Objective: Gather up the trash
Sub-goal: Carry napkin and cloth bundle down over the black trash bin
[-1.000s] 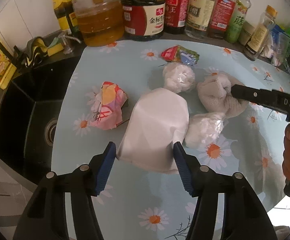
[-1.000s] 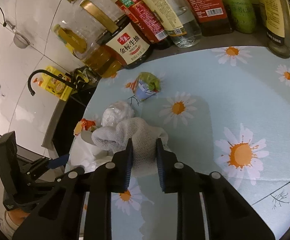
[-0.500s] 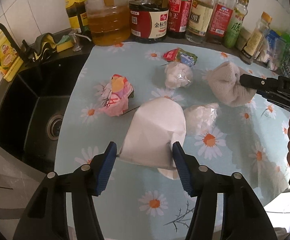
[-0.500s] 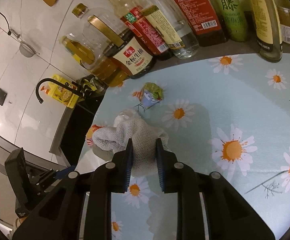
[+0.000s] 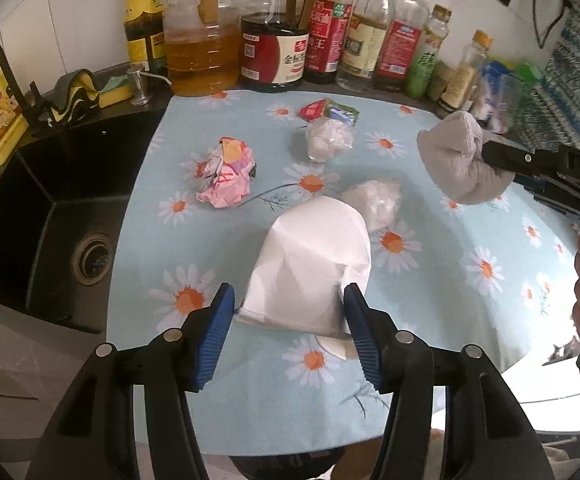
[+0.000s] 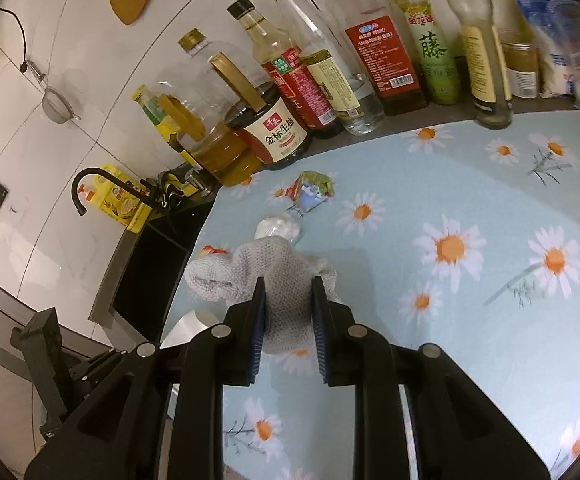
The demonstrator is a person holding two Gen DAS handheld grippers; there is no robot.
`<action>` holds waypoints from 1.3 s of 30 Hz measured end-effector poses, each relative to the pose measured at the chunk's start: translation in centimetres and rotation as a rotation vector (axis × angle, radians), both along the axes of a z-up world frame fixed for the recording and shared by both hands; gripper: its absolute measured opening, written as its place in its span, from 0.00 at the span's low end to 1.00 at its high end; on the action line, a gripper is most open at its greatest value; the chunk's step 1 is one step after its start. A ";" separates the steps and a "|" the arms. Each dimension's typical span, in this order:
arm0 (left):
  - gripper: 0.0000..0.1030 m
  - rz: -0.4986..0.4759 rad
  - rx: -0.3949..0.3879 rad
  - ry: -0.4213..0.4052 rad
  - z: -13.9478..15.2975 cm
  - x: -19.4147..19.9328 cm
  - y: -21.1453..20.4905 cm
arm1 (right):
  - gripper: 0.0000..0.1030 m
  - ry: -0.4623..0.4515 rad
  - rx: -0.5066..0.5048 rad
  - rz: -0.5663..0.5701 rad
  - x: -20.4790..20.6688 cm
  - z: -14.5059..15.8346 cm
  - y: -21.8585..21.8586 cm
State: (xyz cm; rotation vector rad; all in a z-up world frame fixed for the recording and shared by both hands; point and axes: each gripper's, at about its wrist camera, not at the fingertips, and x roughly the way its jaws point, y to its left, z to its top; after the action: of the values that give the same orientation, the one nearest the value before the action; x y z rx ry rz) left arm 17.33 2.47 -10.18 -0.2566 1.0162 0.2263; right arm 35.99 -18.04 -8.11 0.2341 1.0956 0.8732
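1. Right hand-held gripper (image 6: 288, 312) pinches a grey crumpled cloth (image 6: 274, 280), lifted off the daisy-print surface (image 6: 469, 208).
2. Left hand-held gripper (image 5: 288, 328) is spread, with a white paper bag (image 5: 309, 268) between its blue pads (image 5: 214, 336).
3. From the bag: pink wrapper wad (image 5: 226, 176) at 11 o'clock, plastic wad (image 5: 375, 204) at 1 o'clock.

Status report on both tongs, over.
Right tongs shut on grey cloth wad, lifted. Left tongs open around white paper bag. Nothing blocking.
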 end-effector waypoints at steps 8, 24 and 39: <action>0.53 -0.069 -0.006 -0.082 1.9 -3.4 -0.1 | 0.22 -0.031 -0.028 -0.054 -4.7 1.9 -0.4; 0.53 -0.173 -0.063 -0.181 4.2 -9.5 1.0 | 0.22 -0.025 -0.047 -0.137 -14.2 3.3 0.3; 0.53 -0.222 -0.126 -0.176 2.9 -15.7 2.2 | 0.22 0.004 -0.077 -0.192 -22.3 2.0 0.9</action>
State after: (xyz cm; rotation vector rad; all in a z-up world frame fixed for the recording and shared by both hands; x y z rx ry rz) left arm 1.66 4.69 -7.25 -0.2711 0.8775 -0.0612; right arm 13.73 -17.10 -6.14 0.2730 1.0887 0.6583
